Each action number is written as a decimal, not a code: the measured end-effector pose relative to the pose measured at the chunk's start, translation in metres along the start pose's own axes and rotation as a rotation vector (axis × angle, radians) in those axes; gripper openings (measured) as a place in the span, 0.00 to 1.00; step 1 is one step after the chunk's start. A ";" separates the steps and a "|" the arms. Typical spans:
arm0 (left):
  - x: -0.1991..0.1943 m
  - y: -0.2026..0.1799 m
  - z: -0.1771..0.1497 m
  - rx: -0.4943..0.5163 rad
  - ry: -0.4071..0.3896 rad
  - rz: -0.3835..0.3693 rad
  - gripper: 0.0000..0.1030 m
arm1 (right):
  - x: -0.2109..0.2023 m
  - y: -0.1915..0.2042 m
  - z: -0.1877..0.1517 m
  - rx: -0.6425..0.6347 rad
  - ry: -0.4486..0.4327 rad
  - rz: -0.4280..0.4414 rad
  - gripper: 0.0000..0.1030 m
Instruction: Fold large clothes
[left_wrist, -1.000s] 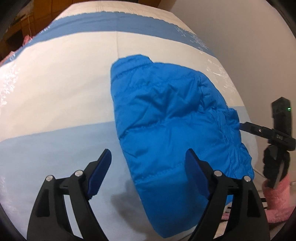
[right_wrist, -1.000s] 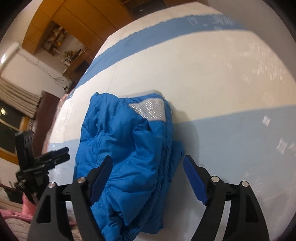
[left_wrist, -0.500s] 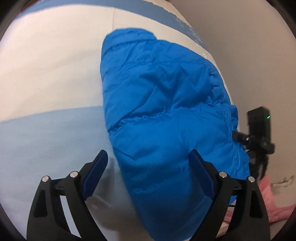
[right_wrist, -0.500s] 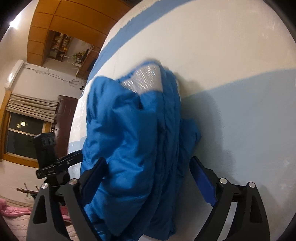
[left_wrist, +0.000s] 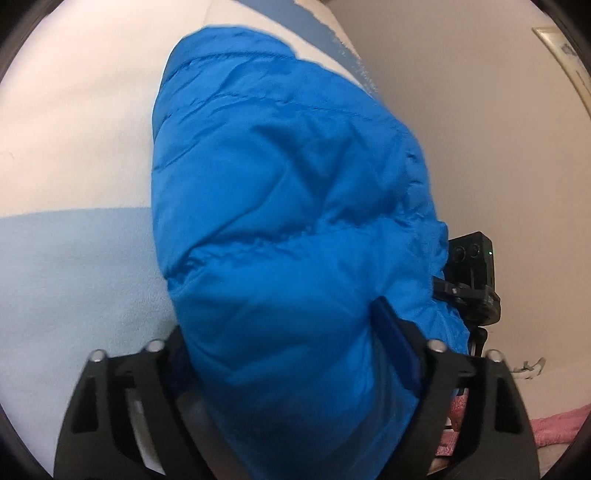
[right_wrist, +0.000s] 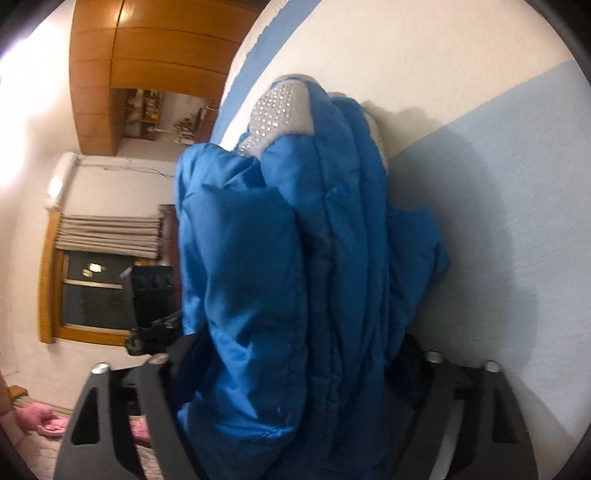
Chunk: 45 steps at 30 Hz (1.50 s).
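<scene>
I see both my left gripper (left_wrist: 291, 354) and right gripper (right_wrist: 295, 354) with jaws spread around the folded blue puffer jacket (left_wrist: 288, 206) at the bed's (left_wrist: 74, 147) edge.

Wooden cabinets (right_wrist: 147, 55), seemingly dark window (right_wrist: 92, 291)

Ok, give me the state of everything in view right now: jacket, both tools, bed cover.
Blue jacket: folded into a thick bundle, lying on the bed cover, silver lining patch showing at the far end.
Left tool: open, fingers straddling the bundle's near end, not clamped.
Right tool: open, fingers on either side of the bundle's layered edge.
Bed cover: spread flat under the jacket.
</scene>
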<state>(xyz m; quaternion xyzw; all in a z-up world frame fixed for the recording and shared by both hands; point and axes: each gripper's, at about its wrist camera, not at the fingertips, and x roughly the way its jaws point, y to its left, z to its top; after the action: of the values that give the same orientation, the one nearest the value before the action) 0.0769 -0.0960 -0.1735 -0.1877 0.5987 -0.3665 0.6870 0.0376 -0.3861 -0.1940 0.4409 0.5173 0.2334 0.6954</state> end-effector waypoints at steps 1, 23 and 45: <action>-0.002 -0.003 -0.001 0.002 -0.006 0.003 0.69 | 0.000 -0.001 -0.001 0.002 -0.004 0.013 0.66; -0.082 -0.047 -0.002 0.128 -0.174 0.030 0.57 | -0.032 0.085 0.006 -0.218 -0.078 0.022 0.54; -0.114 0.033 0.022 0.062 -0.282 0.110 0.57 | 0.054 0.111 0.132 -0.300 0.032 0.037 0.54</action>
<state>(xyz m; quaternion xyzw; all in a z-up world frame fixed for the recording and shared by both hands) 0.1058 0.0047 -0.1134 -0.1829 0.4940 -0.3165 0.7889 0.1938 -0.3375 -0.1172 0.3376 0.4796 0.3279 0.7407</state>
